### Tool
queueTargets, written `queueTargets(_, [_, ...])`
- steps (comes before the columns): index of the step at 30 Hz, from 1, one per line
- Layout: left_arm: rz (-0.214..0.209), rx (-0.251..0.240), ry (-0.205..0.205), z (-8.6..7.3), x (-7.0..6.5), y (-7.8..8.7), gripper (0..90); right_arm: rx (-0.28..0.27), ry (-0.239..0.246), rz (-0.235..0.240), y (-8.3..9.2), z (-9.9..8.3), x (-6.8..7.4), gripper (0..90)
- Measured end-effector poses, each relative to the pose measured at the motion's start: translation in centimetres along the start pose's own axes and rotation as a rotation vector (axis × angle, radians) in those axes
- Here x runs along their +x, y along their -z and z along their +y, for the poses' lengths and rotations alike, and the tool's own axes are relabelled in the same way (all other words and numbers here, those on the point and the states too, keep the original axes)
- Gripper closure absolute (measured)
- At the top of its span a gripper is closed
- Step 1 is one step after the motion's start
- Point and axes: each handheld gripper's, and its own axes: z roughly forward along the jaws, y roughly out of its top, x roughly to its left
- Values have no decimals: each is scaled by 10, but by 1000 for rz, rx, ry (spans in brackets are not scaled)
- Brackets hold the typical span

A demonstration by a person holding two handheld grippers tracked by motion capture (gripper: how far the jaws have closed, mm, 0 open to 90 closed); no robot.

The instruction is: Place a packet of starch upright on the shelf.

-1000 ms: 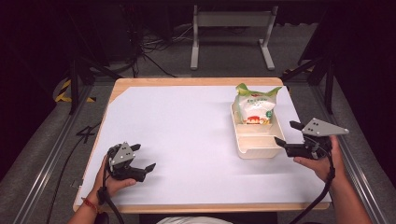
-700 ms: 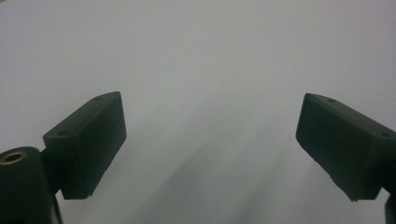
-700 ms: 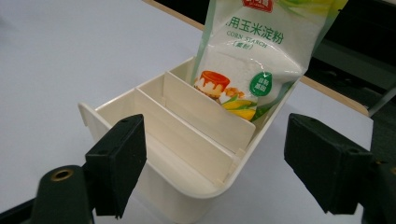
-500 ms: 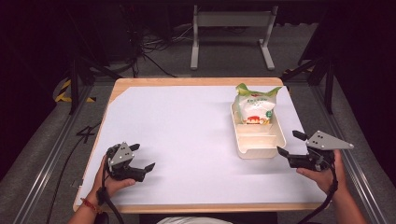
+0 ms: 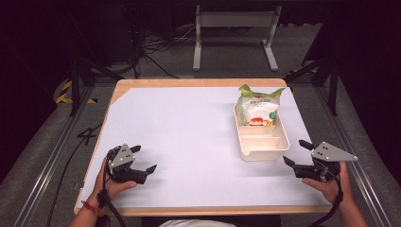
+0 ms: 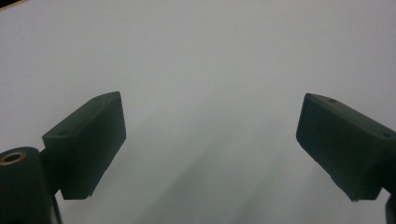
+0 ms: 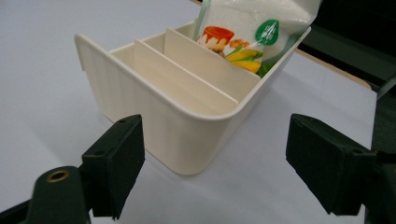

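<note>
White sheet covered the wooden tabletop [image 5: 142, 90]; dark floor with cables and a metal stand lay beyond.

Cream tray [image 5: 263, 149] sat on the right half of the tabletop, long axis running from the person's side toward the far edge. Straight ribbed walls, rounded corners, thin partitions dividing it into compartments across its length. Two narrow compartments nearest the person held nothing. Far compartment held a pouch [image 5: 257, 109]: white, green crimped top, printed picture of a dessert with yellow and green below it. Pouch stood upright, leaning slightly toward the far end of the tray.

Right gripper [image 5: 297, 153] was held just off the near right corner of the tray, jaws spread wide, nothing between them, pointing leftward toward the tray. In the right gripper view the tray [image 7: 187, 116] corner sat between the jaws but farther off, not touched.

Left gripper [image 5: 143, 159] rested well to the left of the tray near the tabletop's near edge, jaws spread, nothing held.

Compared with a second earlier, the right gripper had drawn back from the tray's near end toward the person. Tray, pouch and left gripper were unchanged.
</note>
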Motion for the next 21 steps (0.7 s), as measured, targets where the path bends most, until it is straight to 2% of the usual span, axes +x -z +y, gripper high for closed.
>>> queueTargets(3, [-1,-1,1,0,0,0,93,9,2,0,-1,-3,0,189])
queueTargets(6, [0,-4,3,0,1,0,93,28,20,-21,-3,-9,2,185])
queueTargets(15, [-3,-4,8,0,1,-1,92,32,-7,-30,-4,-24,4,178])
queueTargets(19, [-4,-4,8,1,1,-2,92,36,-39,-27,-2,-31,2,175])
queueTargets(21, [-8,-4,9,2,1,-3,92,34,-59,-49,1,-36,0,176])
